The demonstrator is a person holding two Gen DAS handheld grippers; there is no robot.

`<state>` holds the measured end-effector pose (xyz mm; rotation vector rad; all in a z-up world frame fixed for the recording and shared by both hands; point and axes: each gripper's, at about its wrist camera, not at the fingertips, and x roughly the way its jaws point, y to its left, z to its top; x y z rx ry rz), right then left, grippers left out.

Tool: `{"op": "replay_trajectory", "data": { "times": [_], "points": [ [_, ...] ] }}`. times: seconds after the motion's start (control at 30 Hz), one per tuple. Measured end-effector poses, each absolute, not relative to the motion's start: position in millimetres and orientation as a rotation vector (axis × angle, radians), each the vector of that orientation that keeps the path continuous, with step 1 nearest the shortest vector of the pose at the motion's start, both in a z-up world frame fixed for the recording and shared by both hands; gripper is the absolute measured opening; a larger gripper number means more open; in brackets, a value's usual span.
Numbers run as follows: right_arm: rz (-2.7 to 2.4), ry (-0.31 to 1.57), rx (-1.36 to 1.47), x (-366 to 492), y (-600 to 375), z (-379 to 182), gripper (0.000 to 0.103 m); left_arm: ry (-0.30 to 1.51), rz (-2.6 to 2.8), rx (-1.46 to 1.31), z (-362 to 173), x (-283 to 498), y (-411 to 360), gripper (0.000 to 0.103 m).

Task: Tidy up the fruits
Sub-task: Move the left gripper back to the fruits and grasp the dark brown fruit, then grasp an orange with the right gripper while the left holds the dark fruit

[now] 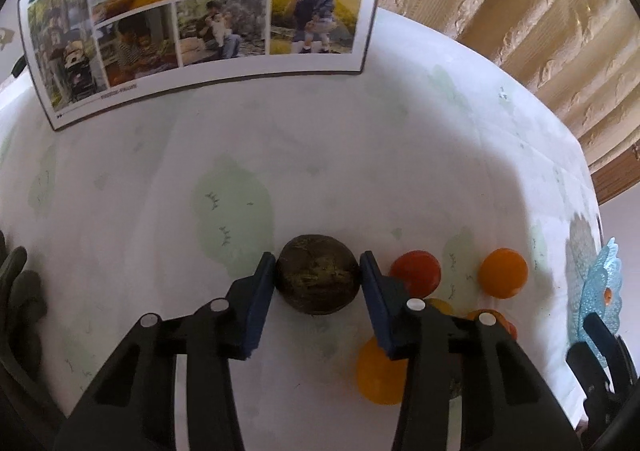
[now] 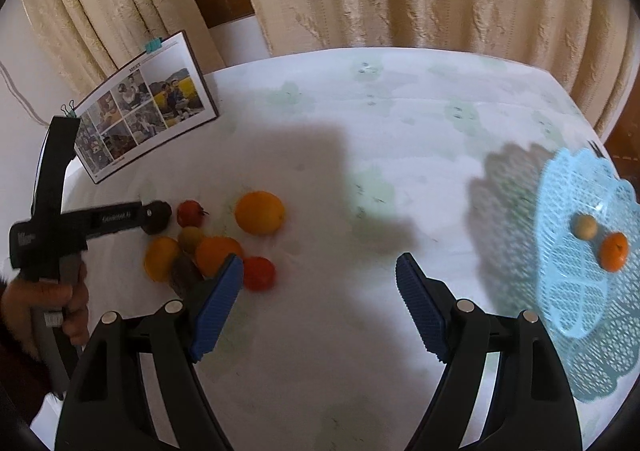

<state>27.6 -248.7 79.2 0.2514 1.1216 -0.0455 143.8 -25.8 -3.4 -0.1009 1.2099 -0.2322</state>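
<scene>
Left hand-held gripper (image 1: 318, 275) clamps its blue pads on a dark brown round fruit (image 1: 317, 274) resting on the white-clothed bench (image 1: 360, 155); right hand-held gripper (image 2: 320, 283) hangs released above the cloth. On the right, a light blue lattice plastic basket (image 2: 576, 291) holds a small orange tangerine (image 2: 613, 252) and a smaller tan round fruit (image 2: 586, 226). Loose orange and red fruits (image 2: 259, 212) cluster beside the dark one.

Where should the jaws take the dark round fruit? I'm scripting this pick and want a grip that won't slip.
Grip the dark fruit across its widest middle, coming in level from the near side as the left gripper does now, one jaw on each flank. It is round, so a hold above or below the middle would likely squeeze it out. The red fruit sits close on the right.
</scene>
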Motion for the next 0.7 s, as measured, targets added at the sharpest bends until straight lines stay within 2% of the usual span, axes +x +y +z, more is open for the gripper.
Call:
{"op": "replay_trajectory", "data": {
  "times": [0.53, 0.7],
  "points": [
    [0.0, 1.16, 0.173, 106, -200, 42, 0.079, 1.197, -0.184, -0.1, 20, 117, 15, 0.044],
    [-0.005, 1.2, 0.151, 111, -193, 29, 0.055, 1.2, -0.172, -0.108, 22, 113, 22, 0.044]
  ]
}}
